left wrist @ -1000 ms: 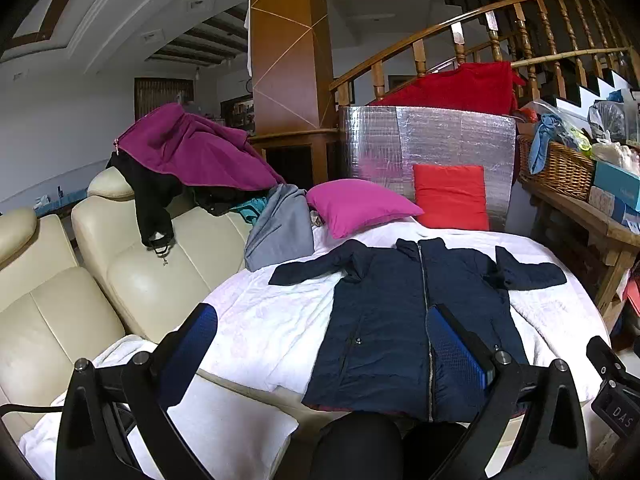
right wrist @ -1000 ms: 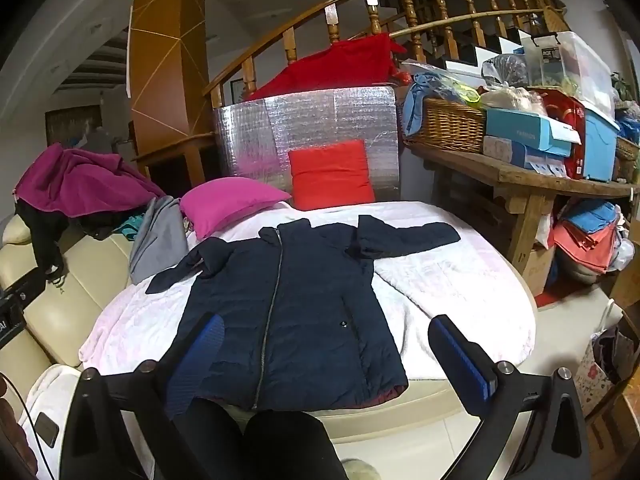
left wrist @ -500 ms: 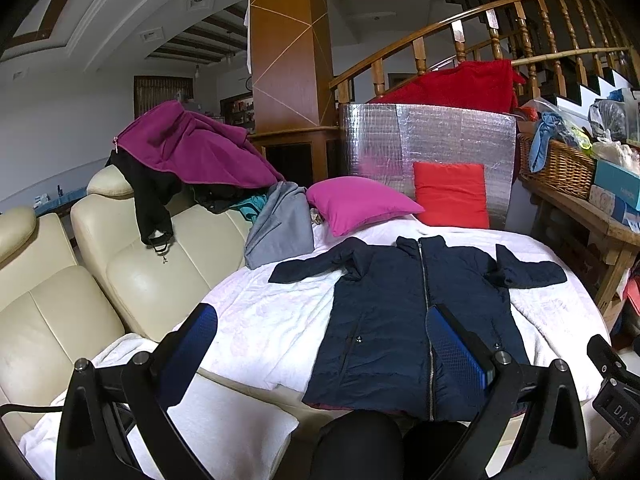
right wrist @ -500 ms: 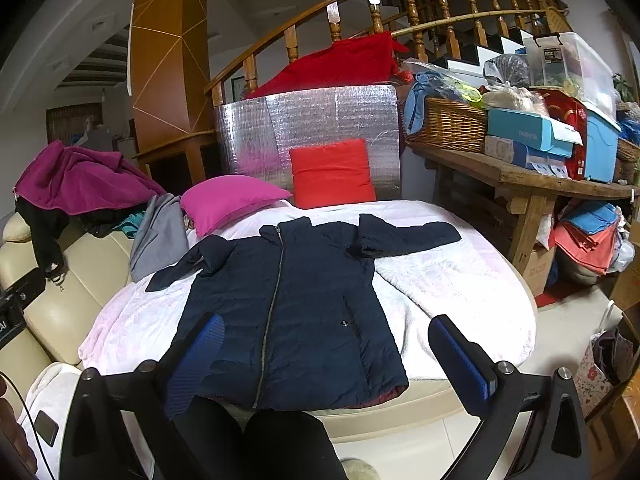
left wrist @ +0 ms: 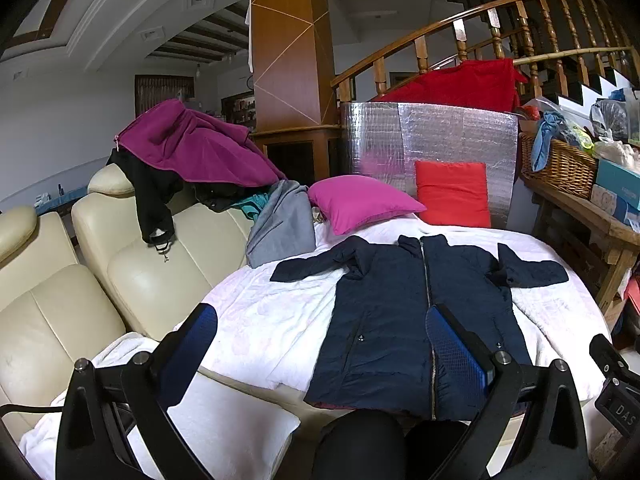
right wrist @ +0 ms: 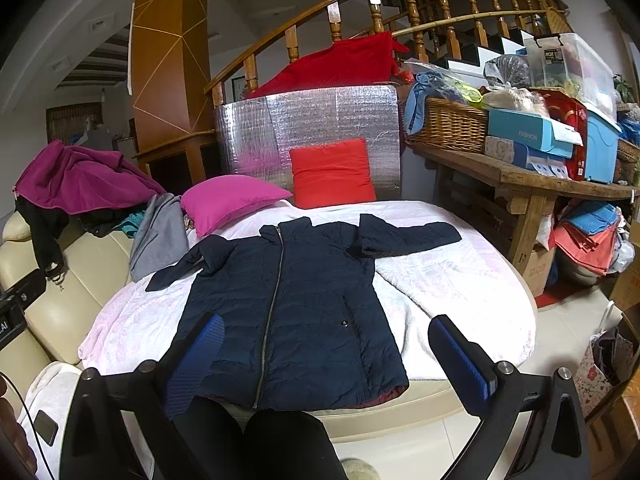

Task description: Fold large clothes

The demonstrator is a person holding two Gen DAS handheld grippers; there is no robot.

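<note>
White bedspread lies bare right of the jacket (pillows crowd the far edge).

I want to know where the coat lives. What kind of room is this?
Probably a home living room: a cream sofa, a wooden stair railing, and cushions behind the navy coat.

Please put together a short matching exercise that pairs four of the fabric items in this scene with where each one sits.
Things:
1. navy jacket
2. red cushion
3. purple garment
4. pink pillow

Places:
A. draped over the back of the cream sofa
B. spread flat, zipped, on the white cover
C. propped upright against the silver foil panel
D. lying at the far side of the white cover, beside the grey garment

Pairs: 1-B, 2-C, 3-A, 4-D
</note>
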